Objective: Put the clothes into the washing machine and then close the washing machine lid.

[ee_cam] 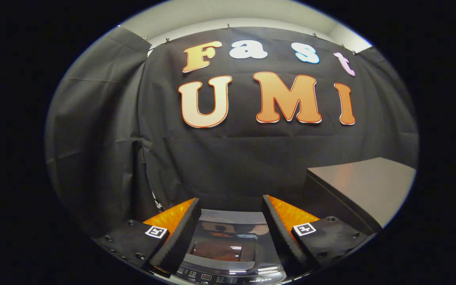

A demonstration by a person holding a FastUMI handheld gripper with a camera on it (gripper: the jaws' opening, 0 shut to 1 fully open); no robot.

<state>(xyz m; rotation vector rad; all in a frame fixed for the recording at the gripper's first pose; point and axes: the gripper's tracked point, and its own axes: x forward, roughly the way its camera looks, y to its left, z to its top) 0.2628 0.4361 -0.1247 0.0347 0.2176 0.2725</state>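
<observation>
While the gripper hangs with fingers spread wide and nothing between them, the washing machine sits just below and ahead, its glossy dark lid down and mirroring the wall; lid reads as stiff, smooth, likely slippery, best taken at its front edge near the control panel; panel print too small to read, perhaps a brand mark; grey table off to the right; no clothes to judge

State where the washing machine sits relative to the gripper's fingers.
In the gripper view, the washing machine lies below and between the open gripper fingers, its glossy lid down, with a grey cabinet to its right.
</observation>
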